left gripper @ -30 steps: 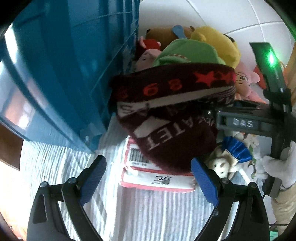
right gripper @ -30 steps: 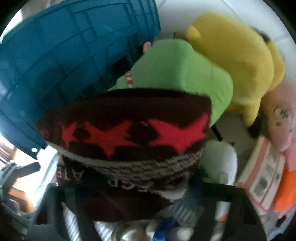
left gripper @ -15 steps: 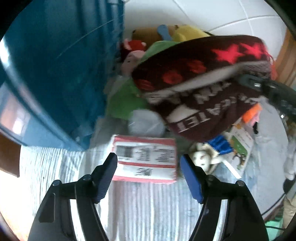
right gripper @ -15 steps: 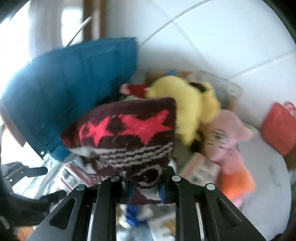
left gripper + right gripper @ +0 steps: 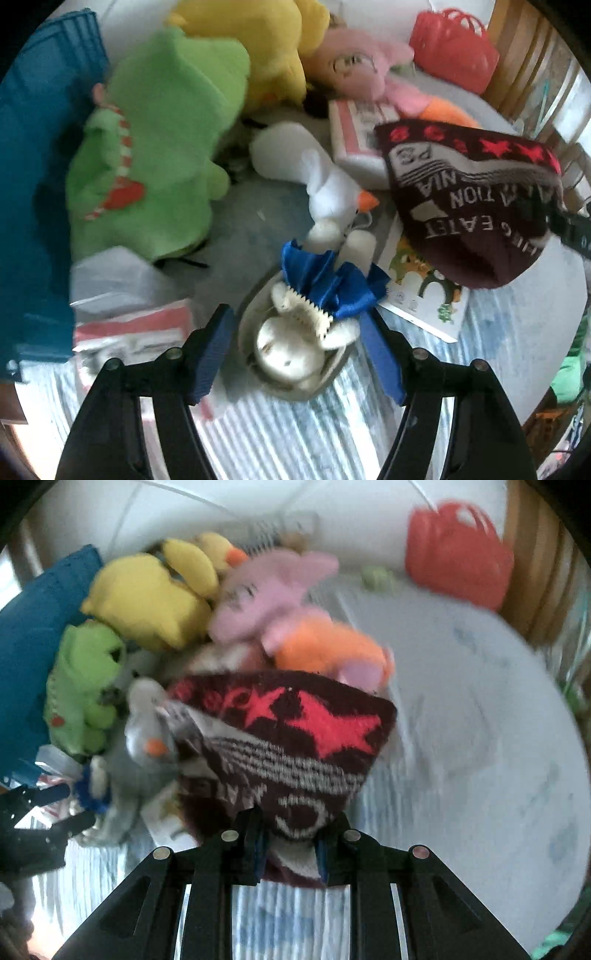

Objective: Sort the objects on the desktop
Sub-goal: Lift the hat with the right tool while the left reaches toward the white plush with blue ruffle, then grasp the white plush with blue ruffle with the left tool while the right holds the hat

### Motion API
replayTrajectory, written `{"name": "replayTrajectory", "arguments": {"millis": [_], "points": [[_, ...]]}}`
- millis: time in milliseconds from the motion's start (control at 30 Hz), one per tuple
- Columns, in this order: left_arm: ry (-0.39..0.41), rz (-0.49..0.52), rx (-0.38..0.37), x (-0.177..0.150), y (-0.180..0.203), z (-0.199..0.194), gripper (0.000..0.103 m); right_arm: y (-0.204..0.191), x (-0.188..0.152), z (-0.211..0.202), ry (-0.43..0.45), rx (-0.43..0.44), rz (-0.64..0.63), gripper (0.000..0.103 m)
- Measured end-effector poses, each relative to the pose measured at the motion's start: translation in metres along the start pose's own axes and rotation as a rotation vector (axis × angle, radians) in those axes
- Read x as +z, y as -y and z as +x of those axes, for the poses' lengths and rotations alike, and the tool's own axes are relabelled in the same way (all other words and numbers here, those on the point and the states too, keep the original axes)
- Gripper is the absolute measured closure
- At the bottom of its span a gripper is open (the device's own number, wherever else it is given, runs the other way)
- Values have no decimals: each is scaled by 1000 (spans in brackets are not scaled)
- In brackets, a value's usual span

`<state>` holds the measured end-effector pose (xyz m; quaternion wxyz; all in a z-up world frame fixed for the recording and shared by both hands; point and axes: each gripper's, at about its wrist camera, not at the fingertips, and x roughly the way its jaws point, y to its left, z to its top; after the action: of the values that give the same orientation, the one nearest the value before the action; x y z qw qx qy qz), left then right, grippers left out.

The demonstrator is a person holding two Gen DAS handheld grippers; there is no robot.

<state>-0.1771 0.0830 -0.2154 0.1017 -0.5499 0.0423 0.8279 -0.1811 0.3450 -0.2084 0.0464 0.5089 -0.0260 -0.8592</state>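
Note:
My right gripper [image 5: 290, 849] is shut on a dark maroon knit hat [image 5: 291, 738] with red stars and white lettering, held up above the striped cloth; the hat also shows at the right of the left wrist view [image 5: 476, 206]. My left gripper [image 5: 299, 347] is open, its blue pads on either side of a small white plush doll [image 5: 295, 347] with a blue bow. A white duck plush [image 5: 317, 177] lies just beyond the doll.
A teal basket [image 5: 33, 177] stands at the left. A green plush [image 5: 155, 147], yellow plush [image 5: 266, 48], pink doll [image 5: 354, 70], red basket [image 5: 454, 55], red-and-white packets [image 5: 136, 332] and a picture card [image 5: 424, 291] crowd the cloth.
My right gripper has carried the hat away from the teal basket toward the right. My left gripper has swung right and now brackets the small white doll.

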Motion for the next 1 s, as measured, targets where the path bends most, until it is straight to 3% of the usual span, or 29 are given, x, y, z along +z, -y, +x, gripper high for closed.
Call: {"name": "replayTrajectory", "arguments": {"millis": [100, 167, 200, 267, 300, 333, 367, 400, 433, 533, 767, 1000], "points": [[9, 22, -18, 6, 5, 8, 33, 9, -11, 25, -54, 13, 29, 77], [13, 31, -29, 9, 6, 9, 33, 16, -16, 37, -68, 54, 72, 49], [16, 34, -36, 9, 6, 9, 33, 19, -18, 42, -69, 79, 90, 41], [25, 32, -59, 9, 2, 9, 33, 20, -16, 45, -57, 108, 108, 16], [28, 27, -70, 9, 0, 10, 34, 20, -14, 47, -52, 108, 105, 11], [34, 18, -91, 9, -2, 8, 45, 18, -11, 50, -51, 96, 94, 9], [36, 1, -134, 9, -3, 6, 66, 17, -8, 53, -49, 84, 83, 17], [45, 0, -127, 10, -3, 3, 66, 13, -5, 50, -38, 70, 63, 30], [55, 2, -110, 10, -2, -1, 69, 6, -3, 41, -19, 55, 36, 55], [93, 7, -72, 12, -1, -17, 70, -13, 3, 14, 38, 11, -45, 84], [257, 14, -52, 29, -5, -94, 70, -59, 20, -50, 172, -82, -229, 89], [385, -10, -15, 43, -13, -158, 70, -99, 61, -115, 336, -53, -337, 89]]}}
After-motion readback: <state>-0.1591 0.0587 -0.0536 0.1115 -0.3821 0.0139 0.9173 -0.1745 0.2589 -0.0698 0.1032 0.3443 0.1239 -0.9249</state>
